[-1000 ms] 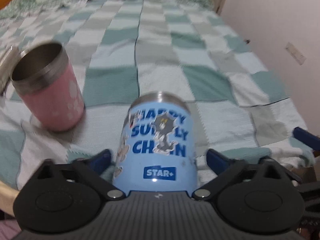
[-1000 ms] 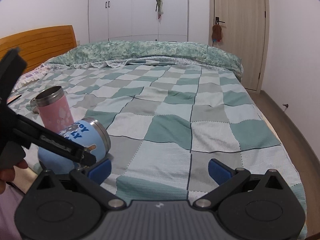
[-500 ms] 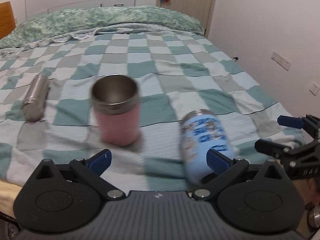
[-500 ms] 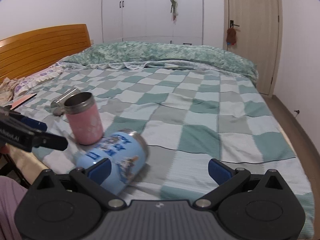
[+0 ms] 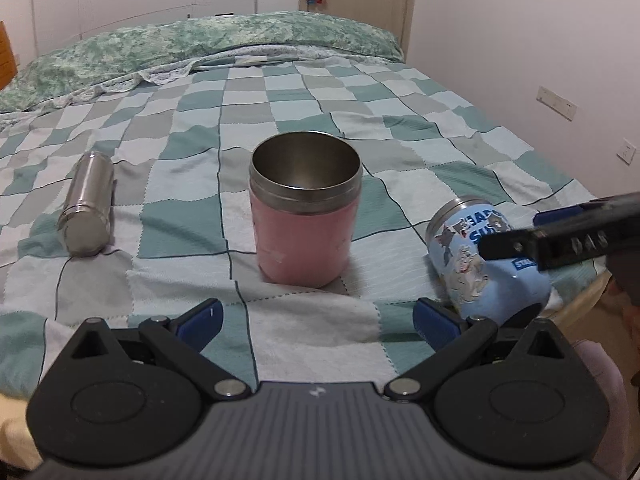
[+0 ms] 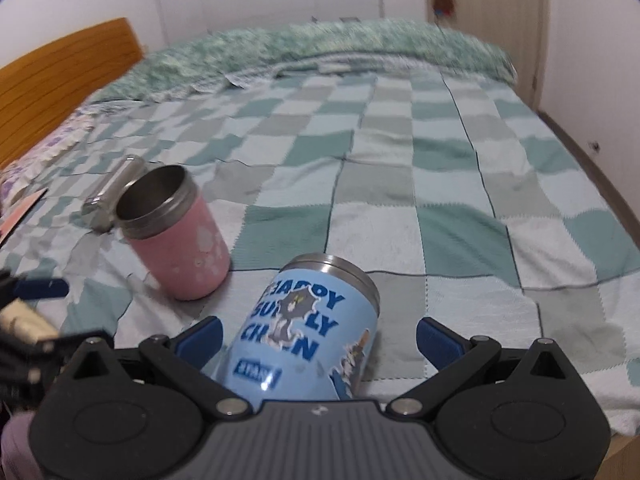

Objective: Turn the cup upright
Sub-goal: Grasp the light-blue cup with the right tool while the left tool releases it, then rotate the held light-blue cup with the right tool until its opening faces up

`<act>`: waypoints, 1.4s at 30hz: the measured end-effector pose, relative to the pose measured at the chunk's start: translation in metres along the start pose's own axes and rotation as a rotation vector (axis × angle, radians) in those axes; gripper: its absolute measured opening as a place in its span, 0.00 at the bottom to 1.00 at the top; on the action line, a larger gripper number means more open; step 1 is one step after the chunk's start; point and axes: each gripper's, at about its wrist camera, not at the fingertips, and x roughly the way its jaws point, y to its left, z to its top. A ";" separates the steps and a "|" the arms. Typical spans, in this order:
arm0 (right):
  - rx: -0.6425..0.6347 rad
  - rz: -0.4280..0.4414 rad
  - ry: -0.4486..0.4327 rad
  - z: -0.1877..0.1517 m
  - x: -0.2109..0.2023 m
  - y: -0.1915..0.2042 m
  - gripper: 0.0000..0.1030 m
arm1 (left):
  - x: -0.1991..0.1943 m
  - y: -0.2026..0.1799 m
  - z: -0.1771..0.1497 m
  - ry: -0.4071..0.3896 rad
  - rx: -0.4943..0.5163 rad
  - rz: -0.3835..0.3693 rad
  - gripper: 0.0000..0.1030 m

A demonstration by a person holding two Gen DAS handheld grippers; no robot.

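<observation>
Lying on its side on the checked blanket (image 6: 440,184), near the bed's front edge: the blue cup (image 6: 304,332), steel rim pointing away toward the pillows, printed side up. Right gripper (image 6: 318,340) spread wide around it, one blue finger on either side of the cup's body; left finger close to the cup wall, right finger apart from it; contact not certain. Nothing clamped. Left gripper (image 5: 316,322) also spread wide, holding nothing, with the pink cup (image 5: 306,216) ahead of its gap. Pink cup stands upright, mouth open, steel inside showing, just left of the blue one. Steel flask (image 5: 86,204) lies on its side farther left, well apart from both.
</observation>
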 end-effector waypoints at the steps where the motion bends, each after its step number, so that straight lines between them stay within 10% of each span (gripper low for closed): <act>1: 0.022 -0.003 0.017 0.003 0.006 0.000 1.00 | 0.003 0.002 0.001 0.000 0.009 -0.002 1.00; 10: 0.140 -0.029 0.178 0.024 0.055 -0.005 1.00 | 0.025 0.016 0.002 0.003 0.024 -0.031 1.00; 14: 0.216 0.024 0.263 0.022 0.072 -0.012 0.85 | 0.029 0.022 0.002 0.003 0.008 -0.038 1.00; 27: 0.189 0.082 0.120 0.008 0.046 -0.011 0.84 | 0.020 0.025 -0.003 -0.024 -0.014 -0.045 1.00; 42: 0.002 0.102 -0.250 0.018 -0.010 0.017 0.81 | -0.017 0.037 -0.007 -0.124 -0.061 -0.029 1.00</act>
